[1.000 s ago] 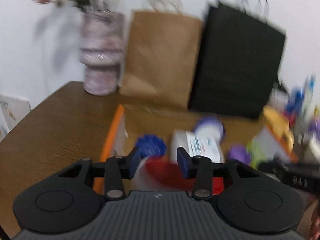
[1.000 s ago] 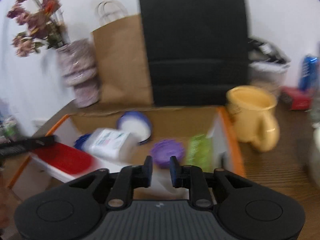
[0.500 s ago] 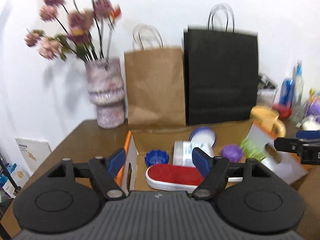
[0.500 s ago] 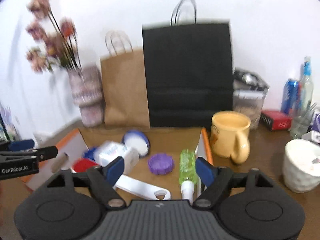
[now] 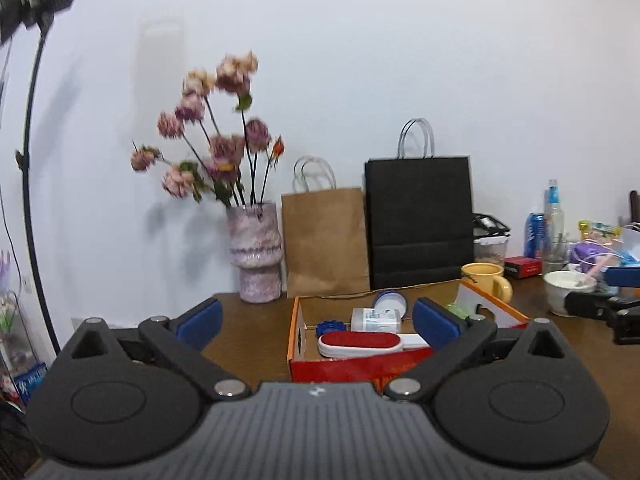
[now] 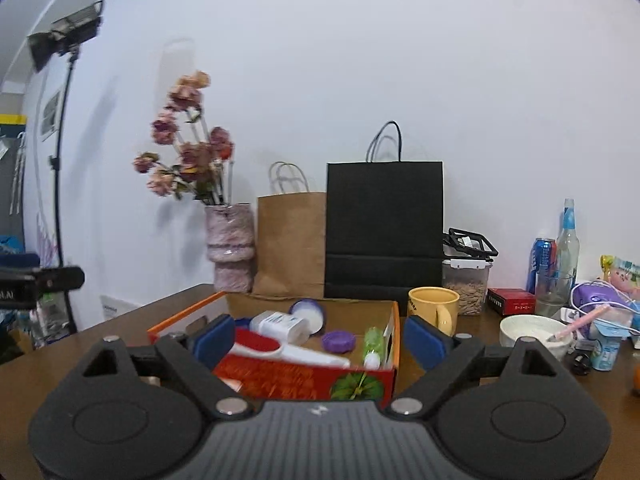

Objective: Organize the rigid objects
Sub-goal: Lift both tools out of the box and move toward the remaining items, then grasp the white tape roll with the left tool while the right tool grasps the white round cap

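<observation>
An open red and orange cardboard box [image 5: 352, 366] [image 6: 308, 378] sits on the brown table. In it lie a red lint brush [image 5: 360, 340] [image 6: 256, 346], a white bottle [image 5: 376, 320] [image 6: 280, 325], a blue lid [image 5: 331, 327], a purple lid [image 6: 339, 341], a white jar [image 6: 309, 312] and a green bottle [image 6: 372, 344]. My left gripper [image 5: 316, 320] hangs short of the box, its jaws opening wide with nothing between them. My right gripper [image 6: 320, 340] is also back from the box, jaws opening and empty. Each gripper shows at the other view's edge [image 5: 600, 304] [image 6: 36, 280].
Behind the box stand a vase of dried flowers [image 5: 256, 252], a brown paper bag [image 5: 324, 240] and a black paper bag [image 5: 418, 220]. A yellow mug [image 6: 434, 306], a white bowl [image 6: 532, 330], a clear container, cans and bottles crowd the right. A light stand [image 5: 34, 120] rises at left.
Both grippers have pulled back and up from inside the box, which now looks smaller and farther off. Both pairs of jaws went from nearly shut to wide apart.
</observation>
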The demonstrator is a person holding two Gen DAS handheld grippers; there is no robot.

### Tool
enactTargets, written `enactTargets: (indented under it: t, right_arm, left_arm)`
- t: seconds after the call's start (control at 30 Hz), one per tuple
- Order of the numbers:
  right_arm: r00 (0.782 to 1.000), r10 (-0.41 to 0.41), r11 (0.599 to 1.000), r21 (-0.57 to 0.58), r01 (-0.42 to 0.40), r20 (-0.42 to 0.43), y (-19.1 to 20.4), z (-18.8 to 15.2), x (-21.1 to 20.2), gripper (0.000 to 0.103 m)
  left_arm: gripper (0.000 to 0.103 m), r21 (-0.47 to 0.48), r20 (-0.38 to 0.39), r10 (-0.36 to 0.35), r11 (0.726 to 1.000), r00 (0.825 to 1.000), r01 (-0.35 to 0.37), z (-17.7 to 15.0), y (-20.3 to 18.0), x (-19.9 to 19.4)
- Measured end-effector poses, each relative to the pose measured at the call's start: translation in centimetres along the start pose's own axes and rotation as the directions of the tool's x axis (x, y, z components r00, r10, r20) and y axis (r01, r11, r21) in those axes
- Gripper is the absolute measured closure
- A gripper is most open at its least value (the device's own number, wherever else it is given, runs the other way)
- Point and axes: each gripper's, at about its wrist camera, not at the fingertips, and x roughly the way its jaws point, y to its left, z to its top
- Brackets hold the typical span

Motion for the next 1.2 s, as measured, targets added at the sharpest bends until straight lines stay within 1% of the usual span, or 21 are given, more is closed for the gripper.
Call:
enactTargets:
  t: [0.07, 0.1, 0.2, 0.27, 0.4, 0.5, 0.6, 0.7, 0.8, 0.83, 0.9, 0.97, 1.0, 1.03, 1.13, 1.2]
  right_arm:
    - [1.0, 0.015, 1.0, -0.003, -0.015, 0.006, 0.8, -0.8, -2.1, 0.012]
    - [1.0, 0.018, 1.0, -0.001, -0.018, 0.009, 1.2, -1.3, -3.0, 0.011]
    - [1.0, 0.02, 1.0, 0.007, -0.02, 0.017, 2.5, -3.5, -6.0, 0.01]
    - [1.0, 0.024, 1.0, 0.001, -0.024, 0.004, 3.4, -5.2, -7.5, 0.01]
    - [0.999, -0.002, 0.999, -0.033, 0.001, -0.04, 5.2, -7.4, -9.3, 0.01]
    - [0.998, 0.03, 0.999, -0.026, -0.032, -0.06, 6.1, -8.0, -9.9, 0.01]
    - [0.997, 0.039, 0.999, -0.024, -0.041, -0.07, 6.5, -7.7, -9.4, 0.01]
    - [0.997, 0.027, 0.999, -0.023, -0.029, -0.077, 6.4, -7.2, -7.9, 0.01]
    - [0.995, 0.013, 0.999, -0.035, -0.016, -0.097, 6.2, -6.4, -5.3, 0.01]
    - [0.994, 0.019, 0.999, -0.034, -0.023, -0.106, 6.0, -6.1, -4.2, 0.011]
    - [0.99, 0.055, 0.998, -0.018, -0.058, -0.132, 5.6, -5.5, -1.9, 0.013]
    - [0.982, 0.094, 0.996, 0.007, -0.094, -0.162, 5.1, -4.8, 0.8, 0.017]
    - [0.979, 0.107, 0.994, 0.02, -0.105, -0.174, 4.9, -4.5, 2.1, 0.02]
    - [0.976, 0.111, 0.994, 0.031, -0.107, -0.189, 4.6, -4.1, 3.7, 0.02]
    - [0.966, 0.118, 0.993, 0.048, -0.11, -0.231, 4.1, -3.7, 7.7, 0.023]
    - [0.956, 0.126, 0.992, 0.054, -0.116, -0.264, 4.1, -3.5, 9.9, 0.027]
  left_arm:
    - [0.0, -0.005, 0.02, -0.008, 1.0, 1.0, 0.008, -1.0, 0.0, -2.8]
    - [0.0, -0.01, 0.018, -0.01, 1.0, 1.0, 0.01, -1.7, 0.0, -4.0]
    - [0.0, -0.03, -0.001, -0.011, 0.999, 1.0, 0.011, -4.5, 0.1, -7.4]
    - [0.0, -0.039, -0.028, -0.014, 0.999, 1.0, 0.013, -6.4, 0.2, -9.3]
    - [0.0, -0.057, -0.046, 0.009, 0.998, 0.999, -0.012, -8.5, 0.8, -11.8]
    - [0.0, -0.067, -0.057, 0.014, 0.998, 0.998, -0.018, -9.0, 1.4, -12.0]
    - [0.0, -0.082, -0.078, 0.029, 0.996, 0.997, -0.035, -9.1, 1.7, -10.9]
    - [0.0, -0.081, -0.101, 0.028, 0.996, 0.995, -0.036, -9.1, 1.6, -9.3]
    - [0.0, -0.05, -0.161, 0.062, 0.996, 0.985, -0.071, -8.7, 1.2, -6.5]
    - [0.0, -0.05, -0.171, 0.054, 0.997, 0.984, -0.063, -8.5, 1.2, -5.4]
    - [0.0, -0.055, -0.197, 0.001, 0.998, 0.98, -0.012, -8.1, 1.1, -3.0]
    - [0.0, -0.051, -0.226, -0.051, 0.998, 0.973, 0.04, -7.5, 0.8, -0.4]
    - [0.002, -0.051, -0.243, -0.064, 0.997, 0.968, 0.053, -7.3, 0.5, 0.9]
    - [0.003, -0.053, -0.253, -0.076, 0.997, 0.965, 0.064, -7.0, 0.3, 2.1]
    - [0.01, -0.053, -0.246, -0.145, 0.989, 0.958, 0.135, -6.4, -0.4, 5.5]
    - [0.017, -0.039, -0.269, -0.143, 0.99, 0.953, 0.137, -6.4, -0.8, 7.6]
